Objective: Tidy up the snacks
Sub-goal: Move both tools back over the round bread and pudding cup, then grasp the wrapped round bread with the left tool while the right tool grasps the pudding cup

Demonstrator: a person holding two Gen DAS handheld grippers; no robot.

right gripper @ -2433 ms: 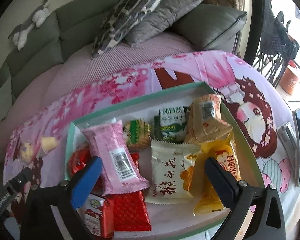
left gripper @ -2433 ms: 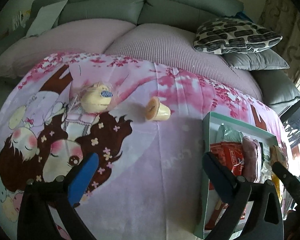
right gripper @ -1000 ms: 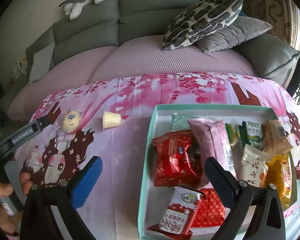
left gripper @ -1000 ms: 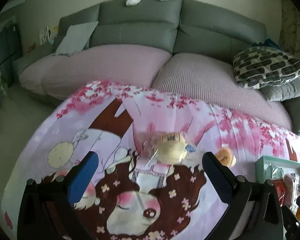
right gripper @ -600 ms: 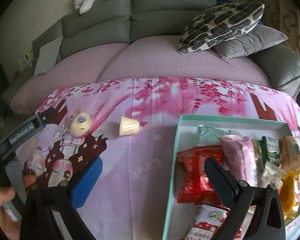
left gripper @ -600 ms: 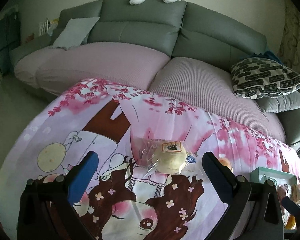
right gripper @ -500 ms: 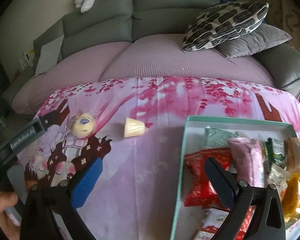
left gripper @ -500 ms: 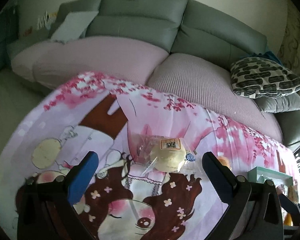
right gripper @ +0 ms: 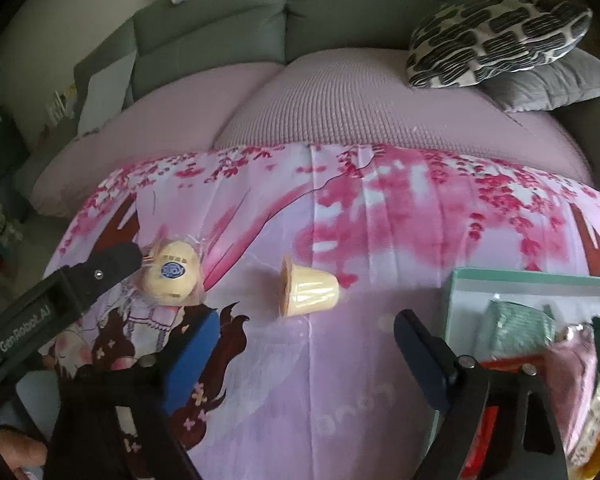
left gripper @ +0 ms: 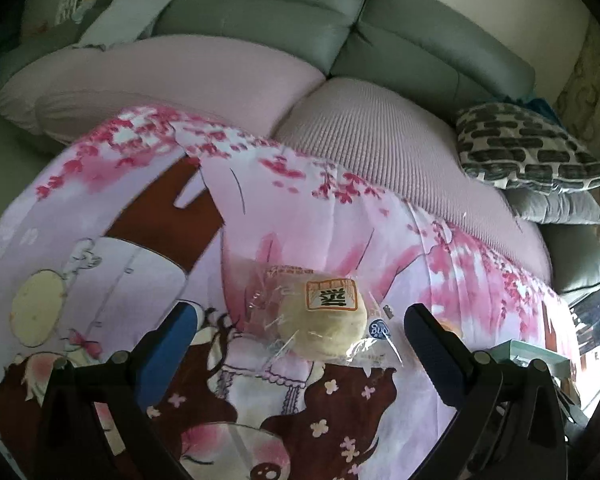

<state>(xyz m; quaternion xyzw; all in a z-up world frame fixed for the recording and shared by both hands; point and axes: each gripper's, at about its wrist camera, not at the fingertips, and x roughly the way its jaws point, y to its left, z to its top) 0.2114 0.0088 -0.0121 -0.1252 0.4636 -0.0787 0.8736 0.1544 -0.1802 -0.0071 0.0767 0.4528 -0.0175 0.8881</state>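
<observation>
A round pastry in a clear wrapper [left gripper: 320, 326] lies on the pink cartoon cloth [left gripper: 340, 216]. My left gripper [left gripper: 298, 320] stands open just in front of it, a finger on each side and neither pad touching. In the right wrist view the same pastry [right gripper: 172, 274] shows with one left finger [right gripper: 112, 264] beside it. A yellow jelly cup [right gripper: 308, 292] lies on its side just beyond my right gripper [right gripper: 306, 326]. Its jaws are closing, with nothing between the pads. The teal box [right gripper: 520, 276] of packed snacks sits at the right.
A grey sofa with pink seat cushions [right gripper: 360, 100] runs along the far edge of the cloth. Patterned and grey pillows [right gripper: 500, 32] lie at its right end. A hand [right gripper: 16, 450] holds the left gripper at the lower left.
The left gripper has come down and closer to the pastry. The right gripper has swung left from the box toward the jelly cup, and its jaws have narrowed.
</observation>
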